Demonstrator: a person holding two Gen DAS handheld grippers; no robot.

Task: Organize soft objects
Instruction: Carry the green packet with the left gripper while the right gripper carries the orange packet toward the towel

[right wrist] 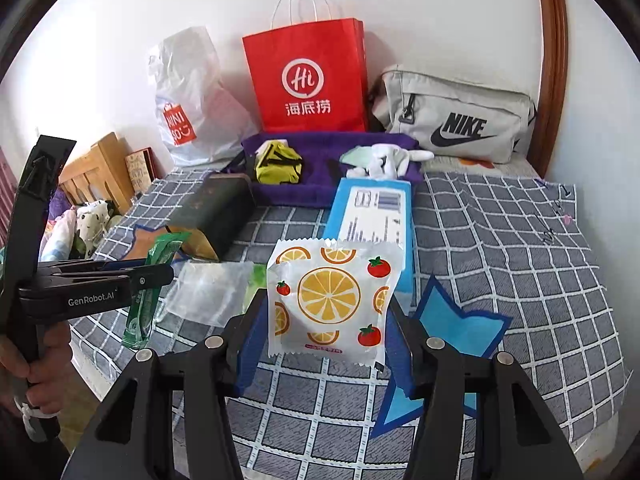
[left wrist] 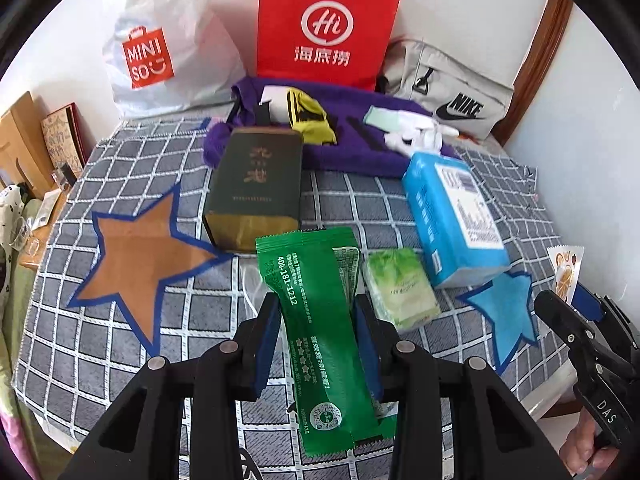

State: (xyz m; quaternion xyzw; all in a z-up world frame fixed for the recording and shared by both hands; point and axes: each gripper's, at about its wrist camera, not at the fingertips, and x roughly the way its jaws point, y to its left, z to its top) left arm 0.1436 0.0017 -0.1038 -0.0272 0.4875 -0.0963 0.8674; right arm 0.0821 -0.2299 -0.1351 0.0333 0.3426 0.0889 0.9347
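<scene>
My left gripper (left wrist: 318, 316) is shut on a long green sachet (left wrist: 316, 320) and holds it above the checked cloth; it also shows in the right wrist view (right wrist: 150, 276). My right gripper (right wrist: 328, 320) is shut on a white packet printed with oranges and tomatoes (right wrist: 330, 300), held above the blue star patch (right wrist: 456, 328). A purple tray (left wrist: 352, 152) at the back holds a yellow-black pouch (left wrist: 310, 118) and white-green soft items (left wrist: 412, 130). A small green tissue pack (left wrist: 402, 286) lies beside the sachet.
A dark green box (left wrist: 256, 184) and a blue tissue pack (left wrist: 452, 216) lie mid-table. A brown star patch (left wrist: 148, 256) is at left. A red paper bag (left wrist: 324, 24), a white Miniso bag (left wrist: 160, 48) and a grey Nike bag (left wrist: 452, 88) stand against the wall.
</scene>
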